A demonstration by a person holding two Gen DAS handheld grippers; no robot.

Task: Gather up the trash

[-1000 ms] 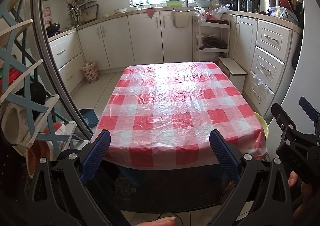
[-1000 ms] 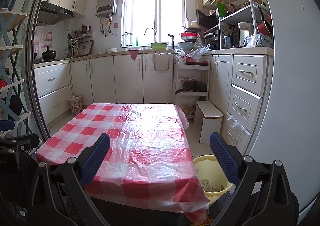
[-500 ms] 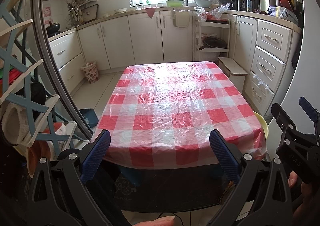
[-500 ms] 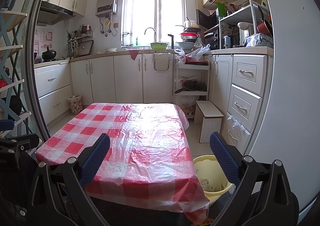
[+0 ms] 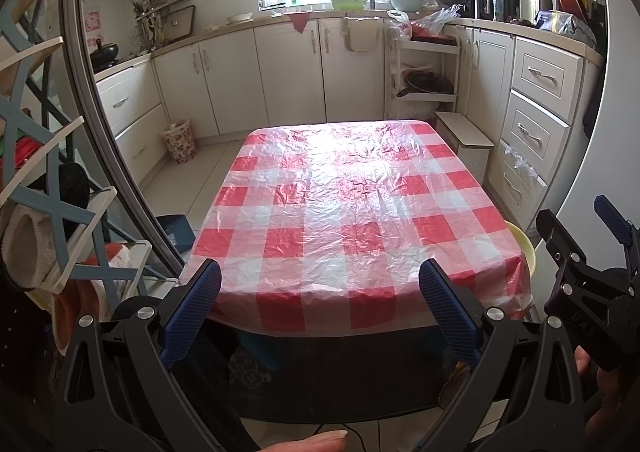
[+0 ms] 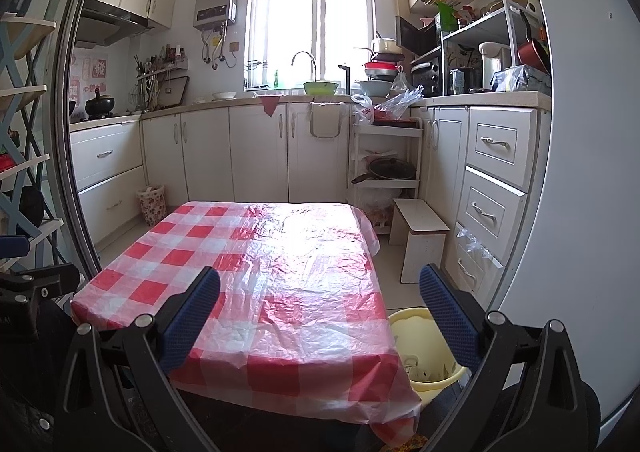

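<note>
From my left wrist camera I see the left gripper (image 5: 320, 306) with its blue-padded jaws spread wide and nothing between them, held short of the near edge of a table (image 5: 352, 212) covered in a red-and-white checked plastic cloth. The cloth's top is bare and crinkled, catching glare from the window. At the far right of this view the right gripper (image 5: 588, 240) shows from the side, with part of a hand (image 5: 600, 384) under it. A sliver of a yellow bin (image 5: 522, 248) peeks past the table's right corner, on the floor. A small floral basket (image 5: 179, 141) stands by the left cabinets, well apart from the table. From my right wrist camera the right gripper (image 6: 320, 312) is likewise wide open and holds nothing, hovering over the near right corner of the table. Here the yellow bin (image 6: 416, 336) sits on the floor just beside that corner, between the table and the drawers, with some pale scraps lying inside it; I cannot tell what they are. A white step stool (image 6: 420, 228) stands farther back on the right.
</note>
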